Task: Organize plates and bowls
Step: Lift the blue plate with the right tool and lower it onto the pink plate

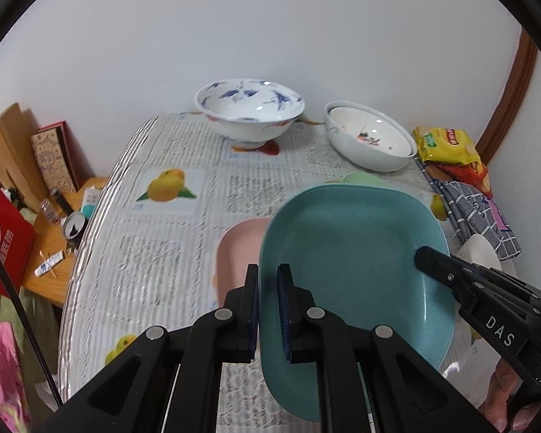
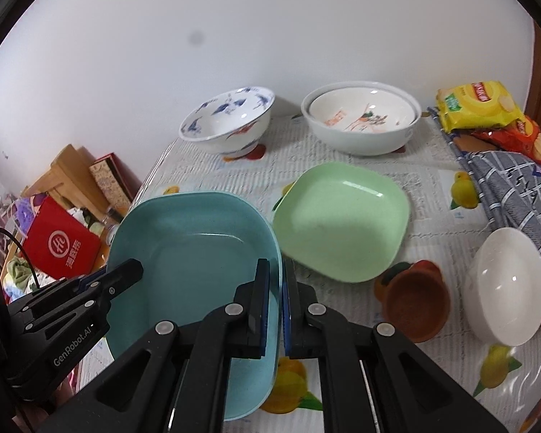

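White wall backs a table (image 2: 429, 195) covered in a cloth printed with newspaper-style columns and fruit pictures, too fine to read. Over it a teal plate (image 1: 346, 252) is carried by both tools: the left gripper (image 1: 268, 306) is clamped on the plate's left rim, one finger inside and one outside, and the right gripper (image 2: 277, 299) is pinched the same way on the right rim. In the left wrist view the right tool's body reads "DAS"; in the right wrist view the left tool's side reads "GenRobot.AI". A pink plate (image 1: 234, 252) lies under the teal one's left edge, and a green plate (image 2: 342, 220) sits just beside its right edge. Farther back stand a blue-patterned bowl (image 2: 227, 122) and nested white bowls (image 2: 360, 122) (orange lettering inside, not legible). A small white bowl (image 2: 505, 288), yellow snack bag (image 2: 476, 104), checked cloth (image 2: 512, 187) and red bag (image 2: 63, 245) with a white logo are also visible.
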